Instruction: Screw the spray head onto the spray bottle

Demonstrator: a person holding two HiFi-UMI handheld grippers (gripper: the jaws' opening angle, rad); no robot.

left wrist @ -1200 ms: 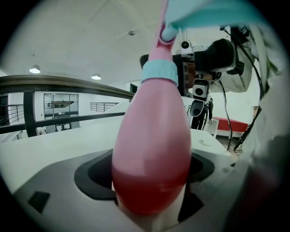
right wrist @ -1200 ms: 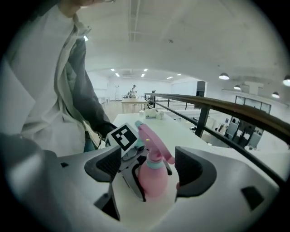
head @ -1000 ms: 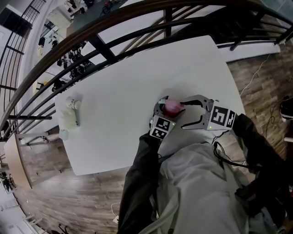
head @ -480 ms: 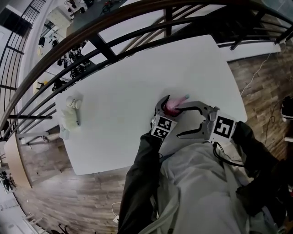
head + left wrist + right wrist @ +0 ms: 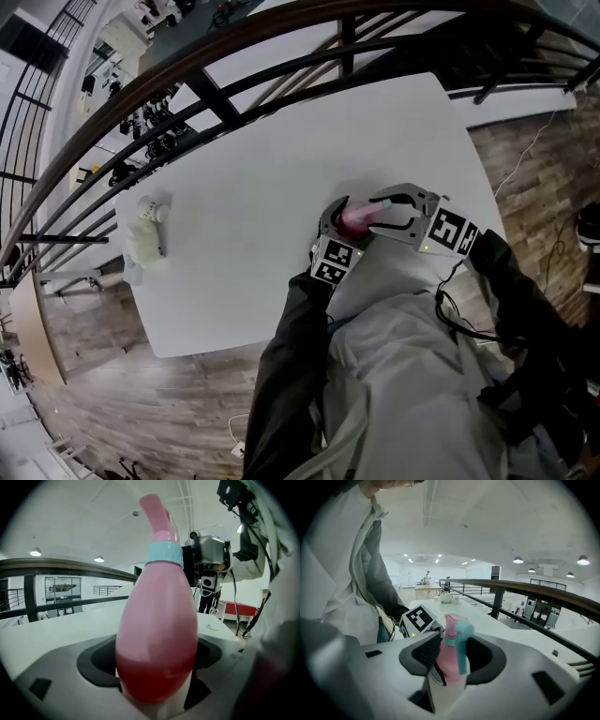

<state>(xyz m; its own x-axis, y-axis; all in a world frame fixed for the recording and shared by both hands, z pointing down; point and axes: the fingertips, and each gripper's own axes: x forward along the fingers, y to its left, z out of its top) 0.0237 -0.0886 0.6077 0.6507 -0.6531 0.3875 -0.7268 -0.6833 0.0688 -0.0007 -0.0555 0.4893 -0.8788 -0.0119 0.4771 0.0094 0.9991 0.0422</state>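
Spray bottle (image 5: 157,634): pink, pear-shaped, lower part darker red, upright over the worktop (image 5: 262,141) near its front edge, close to the person. Its fat belly sits between the left gripper (image 5: 157,667) fingers (image 5: 101,660), which are clamped on it, dark pads on both sides. Spray head (image 5: 453,634) sits on the bottle's neck: pink nozzle part, lt-blue trigger hanging down, lt-blue collar (image 5: 164,555) at the neck. It stands between the right gripper (image 5: 452,660) fingers (image 5: 423,656); those have just been closing and now pinch the head, the ribbed pad on the view's left against the pink side, the trigger against the opposite pad. In the head view both grippers meet at the bottle, left from the near side, right from the right-hand side, touching or nearly so. Count: 1 bottle, 1 spray head, 2 grippers, each w/ 1 marker cube, left cube (image 5: 330,261) and right cube (image 5: 450,234), both w/ black-and-white square patterns only. Far off at the worktop's left end lies a whitish cluster (image 5: 145,234), well apart from the bottle; too small to tell what or how many. A dark curved railing (image 5: 234,56) runs past the worktop's far edge; wood floor (image 5: 141,403) below. The left arm is in a dark sleeve (image 5: 291,375).
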